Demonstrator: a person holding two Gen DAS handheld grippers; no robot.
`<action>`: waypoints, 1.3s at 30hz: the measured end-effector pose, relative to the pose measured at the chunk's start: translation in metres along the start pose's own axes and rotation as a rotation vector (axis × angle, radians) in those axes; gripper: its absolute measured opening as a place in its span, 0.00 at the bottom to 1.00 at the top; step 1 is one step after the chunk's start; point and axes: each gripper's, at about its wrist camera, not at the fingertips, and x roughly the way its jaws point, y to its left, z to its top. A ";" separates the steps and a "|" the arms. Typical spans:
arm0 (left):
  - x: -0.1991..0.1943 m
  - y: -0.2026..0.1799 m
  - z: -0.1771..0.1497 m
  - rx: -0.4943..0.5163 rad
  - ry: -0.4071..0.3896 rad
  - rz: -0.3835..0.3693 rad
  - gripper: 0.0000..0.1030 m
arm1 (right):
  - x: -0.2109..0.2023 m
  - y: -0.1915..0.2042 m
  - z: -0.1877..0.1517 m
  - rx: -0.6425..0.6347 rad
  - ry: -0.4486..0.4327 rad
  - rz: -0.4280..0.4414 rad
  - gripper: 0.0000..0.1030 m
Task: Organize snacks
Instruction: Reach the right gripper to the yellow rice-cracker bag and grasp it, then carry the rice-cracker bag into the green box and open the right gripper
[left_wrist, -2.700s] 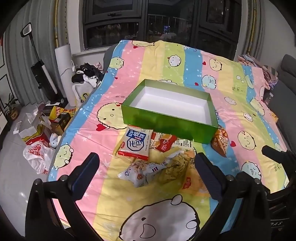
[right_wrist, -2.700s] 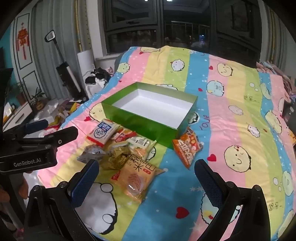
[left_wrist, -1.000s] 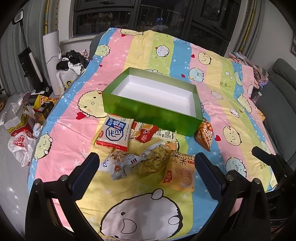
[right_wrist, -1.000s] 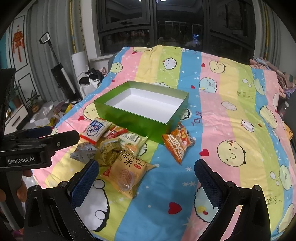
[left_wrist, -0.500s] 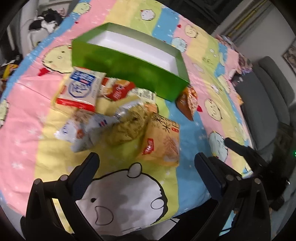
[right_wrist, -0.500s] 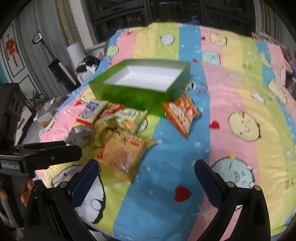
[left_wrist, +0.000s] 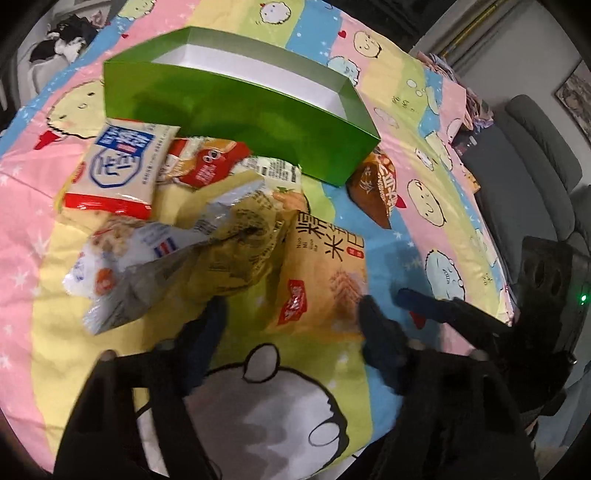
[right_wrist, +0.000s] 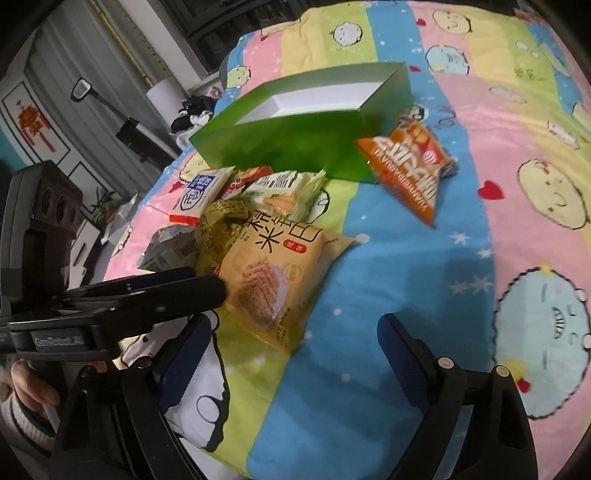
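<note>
On the striped bedspread (left_wrist: 436, 122), at twelve o'clock of my left gripper (left_wrist: 291, 317) — jaws closing astride the yellow rice-cracker bag (left_wrist: 325, 273), not gripping; right gripper (right_wrist: 295, 332) closing, empty.

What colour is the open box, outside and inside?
The box is green outside and white inside, clearest in the left wrist view.

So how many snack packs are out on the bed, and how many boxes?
Snack packs: 7
Box: 1
Total: 8
</note>
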 end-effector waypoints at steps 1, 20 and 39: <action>0.002 0.001 0.002 -0.003 0.002 -0.002 0.61 | 0.002 0.000 0.000 0.001 0.004 0.006 0.82; 0.019 -0.003 0.011 -0.017 0.036 -0.087 0.41 | 0.017 0.010 0.003 -0.103 0.046 -0.013 0.39; -0.029 -0.026 0.035 0.043 -0.108 -0.124 0.41 | -0.031 0.039 0.027 -0.208 -0.119 -0.060 0.31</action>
